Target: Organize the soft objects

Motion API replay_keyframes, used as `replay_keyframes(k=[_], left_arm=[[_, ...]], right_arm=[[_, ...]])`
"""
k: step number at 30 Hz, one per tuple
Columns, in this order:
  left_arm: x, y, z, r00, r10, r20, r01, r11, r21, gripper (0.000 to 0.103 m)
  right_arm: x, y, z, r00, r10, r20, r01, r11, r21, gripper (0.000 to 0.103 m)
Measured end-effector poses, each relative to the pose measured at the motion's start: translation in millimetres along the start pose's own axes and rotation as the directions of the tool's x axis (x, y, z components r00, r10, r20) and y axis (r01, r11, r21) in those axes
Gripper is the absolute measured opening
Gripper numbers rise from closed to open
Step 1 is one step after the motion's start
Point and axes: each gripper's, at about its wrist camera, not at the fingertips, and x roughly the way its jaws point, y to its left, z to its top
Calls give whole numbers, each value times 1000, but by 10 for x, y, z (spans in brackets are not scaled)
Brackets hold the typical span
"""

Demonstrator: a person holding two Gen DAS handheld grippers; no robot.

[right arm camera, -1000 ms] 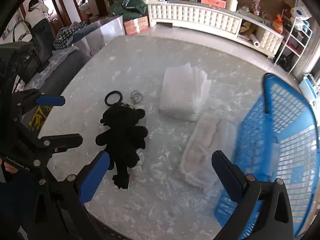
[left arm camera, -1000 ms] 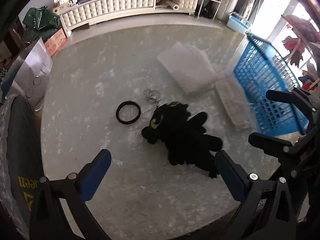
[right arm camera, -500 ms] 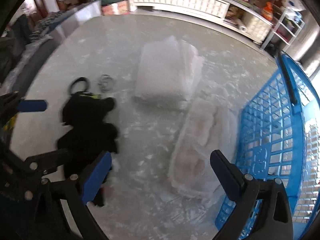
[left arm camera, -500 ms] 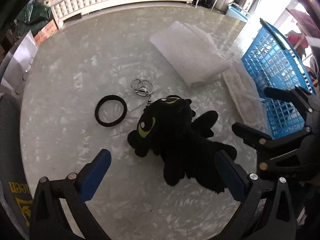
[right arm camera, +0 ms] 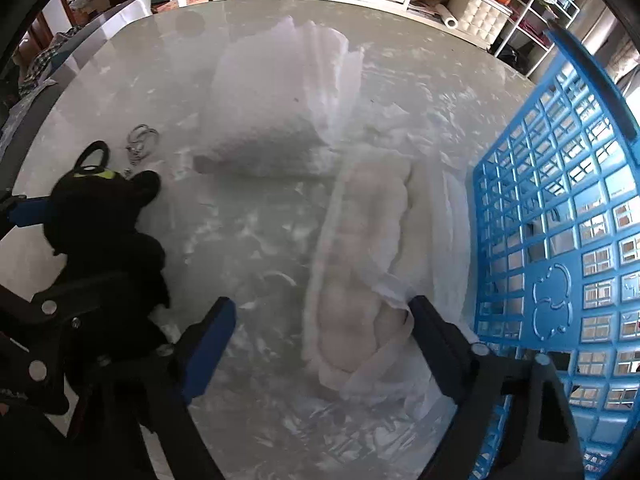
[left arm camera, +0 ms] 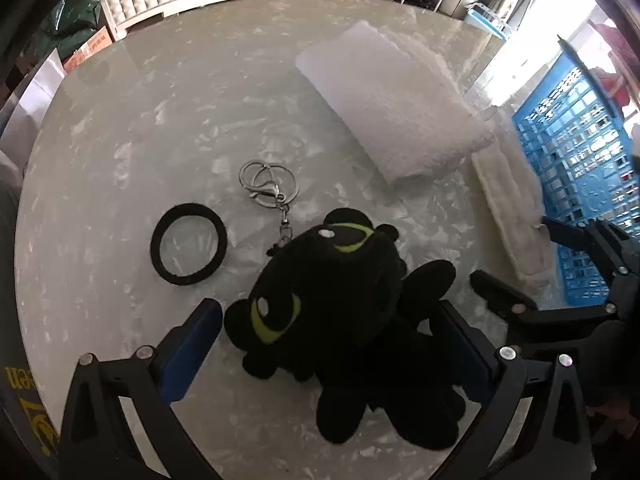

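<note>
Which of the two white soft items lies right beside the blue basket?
The long bagged pad, beside the blue basket; the folded white stack lies farther off.

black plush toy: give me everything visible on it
The black plush toy is a soft, fuzzy dragon-like figure with yellow-green eyes, small ears, stubby limbs and dark wings. It lies flat on the pale marbled table, head toward a black ring. A metal keyring is clipped to its head. The open left gripper straddles it; whether the pads touch it is unclear.
</note>
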Motion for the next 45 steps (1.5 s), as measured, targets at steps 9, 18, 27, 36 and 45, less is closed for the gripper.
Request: replay_keyframes(k=[9,18,27,36,45], left_arm=[[132,-197,105,999,46,23,-47,996,73,91],[53,-307,-62,999,41,15,-42,991,128,75],[-333,-364,-361,997,-4,77,-3,996,87,65],[-886,-403,-406,983,-58,175,42,995,92,65],[-1248,-427,-416,967,-90,238,66,992,110,65]], right_arm=[[-85,-78,-57,1000,-7,16,7,1000,6,38],[-276,-59,-177,999,32,23,-31,999,-9,16],[-629,76,-400,997,51,50,-49,998,-46,12],[-1138,208,-569,990,55,131,-43,995,-92,11],[-1822,77,-654,970,52,239,-24,993,-117,11]])
